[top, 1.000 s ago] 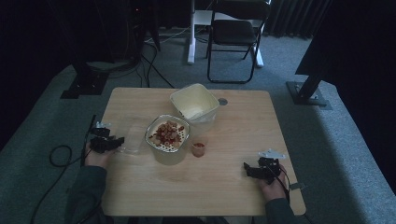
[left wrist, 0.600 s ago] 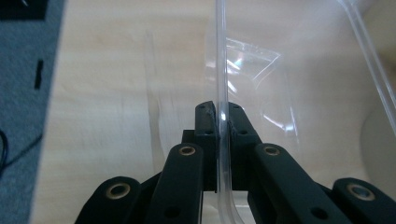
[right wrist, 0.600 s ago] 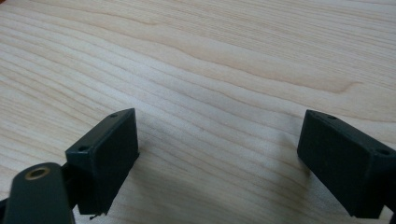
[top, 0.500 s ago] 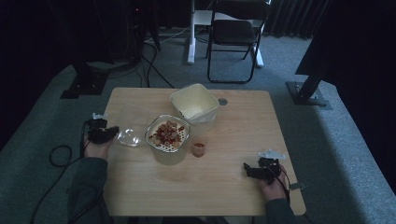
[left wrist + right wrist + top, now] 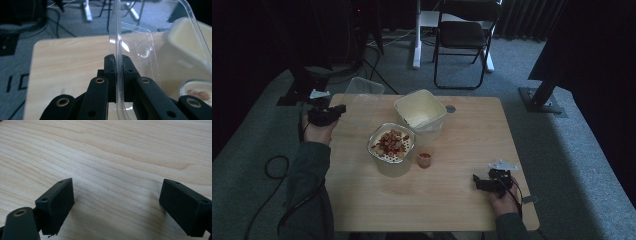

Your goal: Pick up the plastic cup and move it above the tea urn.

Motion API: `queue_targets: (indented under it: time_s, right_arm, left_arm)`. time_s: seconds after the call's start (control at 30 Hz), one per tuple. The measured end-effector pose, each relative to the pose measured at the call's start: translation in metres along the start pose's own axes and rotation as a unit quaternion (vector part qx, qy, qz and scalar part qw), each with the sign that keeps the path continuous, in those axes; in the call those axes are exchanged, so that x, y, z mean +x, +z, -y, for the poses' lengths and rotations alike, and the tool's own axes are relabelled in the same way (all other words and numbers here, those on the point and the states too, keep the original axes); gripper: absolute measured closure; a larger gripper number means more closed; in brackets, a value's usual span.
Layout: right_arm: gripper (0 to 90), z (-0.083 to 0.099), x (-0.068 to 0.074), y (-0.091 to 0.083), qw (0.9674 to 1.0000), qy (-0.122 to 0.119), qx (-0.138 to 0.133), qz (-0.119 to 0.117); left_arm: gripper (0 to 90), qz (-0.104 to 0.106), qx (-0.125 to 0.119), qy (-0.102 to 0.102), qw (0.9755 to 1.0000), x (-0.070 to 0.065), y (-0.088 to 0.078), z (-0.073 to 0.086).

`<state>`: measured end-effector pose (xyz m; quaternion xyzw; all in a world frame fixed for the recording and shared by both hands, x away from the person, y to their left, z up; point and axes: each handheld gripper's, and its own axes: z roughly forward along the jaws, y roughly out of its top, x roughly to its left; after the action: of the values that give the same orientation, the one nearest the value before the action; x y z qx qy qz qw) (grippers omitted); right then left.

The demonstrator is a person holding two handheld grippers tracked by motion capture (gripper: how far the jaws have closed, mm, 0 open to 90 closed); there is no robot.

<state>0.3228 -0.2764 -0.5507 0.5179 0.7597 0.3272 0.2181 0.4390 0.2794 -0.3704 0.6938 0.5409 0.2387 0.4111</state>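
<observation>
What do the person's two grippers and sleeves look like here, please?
Both the left gripper and the right gripper are black, each topped by a grey three-cornered plate. The flat rectangular pads show small screw holes, the linkages brass-coloured rivets. A dark cable trails away. The sleeves are dark grey.

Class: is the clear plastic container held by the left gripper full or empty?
Empty: the clear plastic container shows table and floor through its walls, its rim pinched by the left gripper.

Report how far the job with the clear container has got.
Done: the left gripper has its jaws shut on the clear container's rim. In hand: it holds the container raised above the table. Left: setting it down somewhere; the food tub sits untouched, and the right gripper rests open.
</observation>
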Motion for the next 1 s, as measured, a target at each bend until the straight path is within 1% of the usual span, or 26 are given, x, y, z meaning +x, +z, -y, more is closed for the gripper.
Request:
queue_targets:
  time_s: [0.07,0.1,0.13,0.17,0.2,0.23,0.4,0.53,0.67,0.73,0.77,0.8,0.83,0.87,0.9,0.93,0.97,1.0]
  right_arm:
    - [12.0,0.0,0.0,0.0,1.0,0.0,0.0,0.0]
    - [12.0,0.0,0.0,0.0,1.0,0.0,0.0,0.0]
    - [12.0,0.0,0.0,0.0,1.0,0.001,0.0,0.0]
    - [12.0,0.0,0.0,0.0,1.0,0.001,0.0,0.0]
    - [12.0,0.0,0.0,0.0,1.0,0.001,0.0,0.0]
    - [12.0,0.0,0.0,0.0,1.0,0.001,0.0,0.0]
    - [12.0,0.0,0.0,0.0,1.0,0.0,0.0,0.0]
    - [12.0,0.0,0.0,0.0,1.0,0.001,0.0,0.0]
    - [12.0,0.0,0.0,0.0,1.0,0.001,0.0,0.0]
    - [12.0,0.0,0.0,0.0,1.0,0.001,0.0,0.0]
    - [12.0,0.0,0.0,0.0,1.0,0.0,0.0,0.0]
    - [12.0,0.0,0.0,0.0,1.0,0.0,0.0,0.0]
    - [12.0,0.0,0.0,0.0,1.0,0.001,0.0,0.0]
    - [12.0,0.0,0.0,0.0,1.0,0.001,0.0,0.0]
    - [12.0,0.0,0.0,0.0,1.0,0.0,0.0,0.0]
    - [12.0,0.0,0.0,0.0,1.0,0.0,0.0,0.0]
    - [12.0,0.0,0.0,0.0,1.0,0.0,0.0,0.0]
    - [12.0,0.0,0.0,0.0,1.0,0.0,0.0,0.0]
  left_arm:
    - [85.8,0.011,-0.003,0.007,0.9999,-0.01,0.002,-0.008]
    - [85.8,0.011,-0.003,0.007,0.9999,-0.01,0.002,-0.008]
    - [85.8,0.024,-0.004,0.016,0.9996,-0.022,0.005,-0.016]
    - [85.7,0.024,-0.004,0.016,0.9996,-0.022,0.005,-0.016]
    - [85.7,0.03,-0.005,0.021,0.9993,-0.028,0.006,-0.019]
    - [85.7,0.038,-0.006,0.028,0.9989,-0.035,0.008,-0.022]
    - [85.5,0.065,-0.008,0.047,0.9968,-0.059,0.017,-0.033]
    - [85.8,0.088,-0.014,0.048,0.9948,-0.074,0.022,-0.041]
    - [86.0,0.098,-0.009,0.051,0.9939,-0.088,0.033,-0.046]
    - [85.9,0.102,-0.005,0.057,0.9931,-0.094,0.038,-0.047]
    - [76.5,0.115,-0.008,0.06,0.9915,-0.096,0.04,-0.047]
    - [64.9,0.133,-0.015,0.063,0.989,-0.098,0.041,-0.047]
    - [54.3,0.136,-0.026,0.067,0.9881,-0.1,0.041,-0.046]
    - [54.3,0.143,-0.035,0.062,0.9872,-0.1,0.039,-0.046]
    - [47.4,0.148,-0.043,0.054,0.9866,-0.099,0.038,-0.046]
    - [47.4,0.146,-0.048,0.049,0.987,-0.097,0.036,-0.046]
    - [45.9,0.146,-0.048,0.049,0.987,-0.097,0.036,-0.046]
    - [44.7,0.134,-0.052,0.044,0.9887,-0.091,0.031,-0.046]
